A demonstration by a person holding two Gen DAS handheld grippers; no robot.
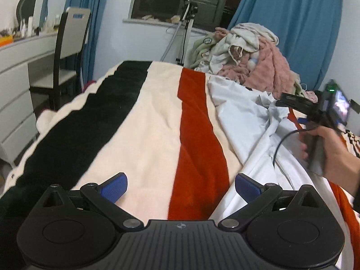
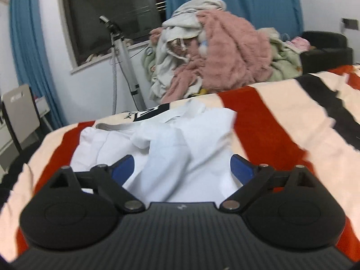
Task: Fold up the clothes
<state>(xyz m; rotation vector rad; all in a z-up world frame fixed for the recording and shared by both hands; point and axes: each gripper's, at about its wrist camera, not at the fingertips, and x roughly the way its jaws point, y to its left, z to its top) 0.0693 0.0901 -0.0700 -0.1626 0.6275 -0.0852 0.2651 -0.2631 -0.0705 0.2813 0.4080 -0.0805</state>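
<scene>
A crumpled white garment (image 1: 243, 121) (image 2: 171, 148) lies on a cream, red and black striped blanket (image 1: 153, 117) (image 2: 270, 123) that covers the bed. My left gripper (image 1: 181, 186) is open low over the blanket's red stripe, and the garment's edge lies by its right finger. A hand (image 1: 326, 153) holds my right gripper (image 1: 281, 103) (image 2: 183, 165) over the garment. It is open, and a raised fold of the white cloth sits between its blue pads (image 2: 123, 166). Neither gripper holds anything.
A heap of pink, white and green clothes (image 1: 247, 51) (image 2: 213, 56) is piled at the bed's far end. A tripod (image 1: 186, 22) (image 2: 121, 56) stands under the window. At left are a chair (image 1: 72, 45) and a white dresser (image 1: 18, 67). A black armchair (image 2: 326, 47) sits at far right.
</scene>
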